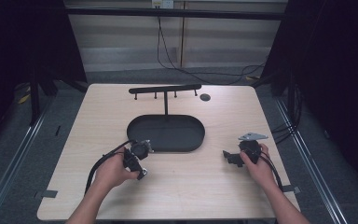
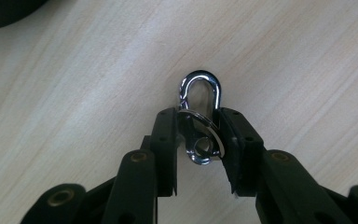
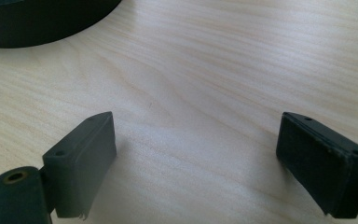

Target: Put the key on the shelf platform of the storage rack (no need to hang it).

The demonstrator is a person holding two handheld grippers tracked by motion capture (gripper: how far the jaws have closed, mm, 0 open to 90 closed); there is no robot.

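From above, a person's two forearms reach in over a pale wooden counter [image 1: 191,186], each hand holding a black tool. The left tool [image 1: 142,173] sits just in front of a dark oval tray [image 1: 140,140] that lies at the middle of the counter, and a black cable loops back from it toward the person. Behind the tray stands a low black rack with short pegs [image 1: 165,88]. The right tool [image 1: 228,156] rests near the counter's right side, well apart from the tray, with a grey three-cornered plate on top. Looking along the left tool [image 2: 199,135], its two black jaws are pinching a shiny silver clip [image 2: 200,116] with a key ring threaded through it; the clip's rounded end sticks out beyond the jaws, over bare wood, with a corner of the tray at upper left. Looking along the right tool [image 3: 196,161], its jaws are spread wide with only wood grain between them, and the tray's [image 3: 42,23] dark wall shows at upper left.
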